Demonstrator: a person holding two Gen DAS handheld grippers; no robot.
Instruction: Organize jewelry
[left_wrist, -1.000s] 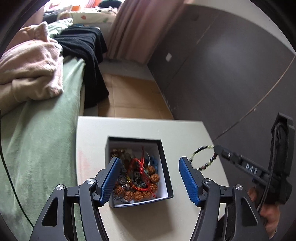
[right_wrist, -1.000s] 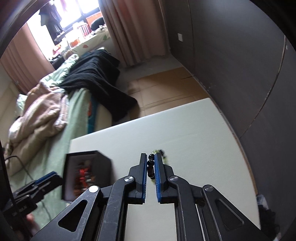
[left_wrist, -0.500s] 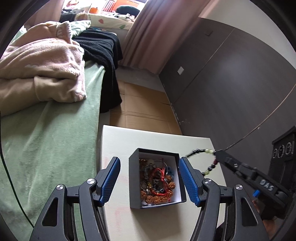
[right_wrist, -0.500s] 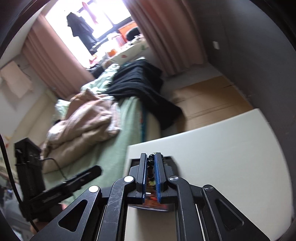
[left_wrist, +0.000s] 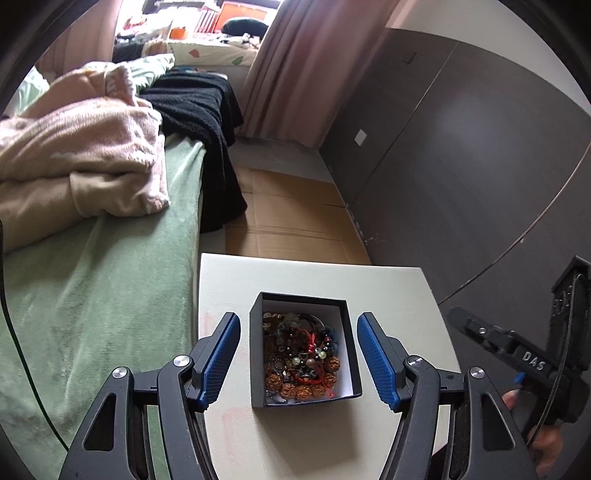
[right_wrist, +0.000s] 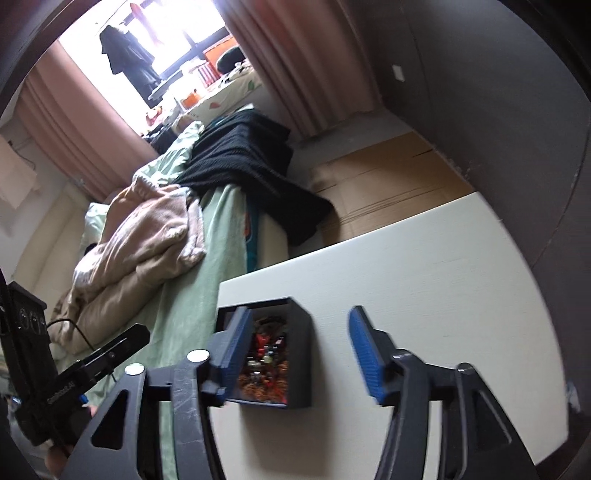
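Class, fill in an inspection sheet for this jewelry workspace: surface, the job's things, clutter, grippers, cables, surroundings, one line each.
Surface: white table, bare around the box.
Job's things: black box, lid off, upright on the table; tangled jewelry inside, beads and red cord.
Clutter: nothing seen on the table.
Grippers: left gripper open, fingers either side of the box, nothing held; right gripper opening, nothing between its jaws.
Cables: black cable over the green bedcover; another on the right gripper's body.
Surroundings: bed with pink blanket and black garment; curtain; dark wall; cardboard on the floor.
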